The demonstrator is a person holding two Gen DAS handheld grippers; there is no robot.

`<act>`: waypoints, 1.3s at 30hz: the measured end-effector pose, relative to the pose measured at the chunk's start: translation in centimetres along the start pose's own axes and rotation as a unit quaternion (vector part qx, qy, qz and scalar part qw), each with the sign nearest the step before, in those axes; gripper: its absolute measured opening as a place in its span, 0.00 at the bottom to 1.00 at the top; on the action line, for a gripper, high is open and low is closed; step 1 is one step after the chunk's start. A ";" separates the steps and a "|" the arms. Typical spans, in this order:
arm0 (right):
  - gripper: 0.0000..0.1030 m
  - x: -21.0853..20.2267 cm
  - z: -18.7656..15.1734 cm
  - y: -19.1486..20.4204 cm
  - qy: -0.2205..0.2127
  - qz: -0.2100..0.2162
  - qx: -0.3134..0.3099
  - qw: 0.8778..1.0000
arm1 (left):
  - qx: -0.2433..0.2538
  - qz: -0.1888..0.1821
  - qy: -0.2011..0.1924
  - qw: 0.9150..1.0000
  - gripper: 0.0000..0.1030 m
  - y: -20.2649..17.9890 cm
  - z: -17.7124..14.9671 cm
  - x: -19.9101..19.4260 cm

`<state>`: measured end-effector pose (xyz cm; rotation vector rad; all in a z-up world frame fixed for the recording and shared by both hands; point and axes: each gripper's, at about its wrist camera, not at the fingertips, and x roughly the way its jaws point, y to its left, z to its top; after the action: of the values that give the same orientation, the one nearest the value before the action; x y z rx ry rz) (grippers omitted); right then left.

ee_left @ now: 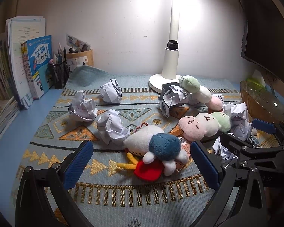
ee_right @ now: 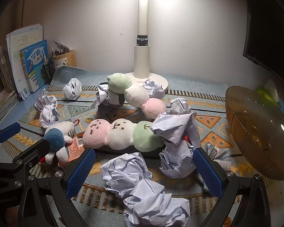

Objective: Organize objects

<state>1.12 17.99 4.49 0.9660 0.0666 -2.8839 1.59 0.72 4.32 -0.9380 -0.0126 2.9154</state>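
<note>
Your desk (ee_left: 5, 132) carries a patterned mat (ee_left: 108, 189), and the white lamp (ee_left: 170, 64) at the mat's far edge serves as the landmark here. To the right of the lamp, at the mat's right edge, stands the amber bowl (ee_right: 259, 132). Far to the left of the lamp, against the wall, stand the books (ee_left: 36, 66) and the pen holders (ee_left: 59, 73).

Just in front of the lamp base one dango plush (ee_right: 134, 94) lies partly on a grey crumpled paper (ee_right: 106, 100). Nearer to you than that, well in front of the lamp, a second dango plush (ee_right: 121, 136) lies on its side, faces up. In front and to the left of the lamp lies the blue-and-white plush (ee_left: 157, 147) with its red part and tag.

Your left hand-held gripper (ee_left: 142, 162) is spread wide, with the blue-and-white plush between its blue pads, neither pad touching it. Your right hand-held gripper (ee_right: 143, 170) is also spread wide and holds nothing; a large paper ball (ee_right: 142, 185) lies between its pads, and another paper wad (ee_right: 176, 160) sits just beside the right pad.

More paper balls (ee_left: 83, 107) lie scattered on the mat to the left of the lamp.
</note>
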 end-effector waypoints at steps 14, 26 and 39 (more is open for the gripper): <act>1.00 0.1 0.0 -0.1 -0.004 0.000 0.003 1.000 | -0.002 0.001 0.007 1.000 1.00 0.1 -0.1 0.2; 1.00 0.2 -0.1 -0.1 0.001 0.001 0.005 1.000 | -0.002 0.002 0.008 1.000 0.99 0.0 -0.2 0.3; 1.00 0.2 -0.1 -0.1 0.004 0.004 0.011 1.000 | -0.002 0.003 0.009 1.000 1.00 0.1 -0.2 0.3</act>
<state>0.98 18.04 4.31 0.9799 0.0309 -2.8785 1.42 0.69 3.97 -0.9653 -0.0149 2.9134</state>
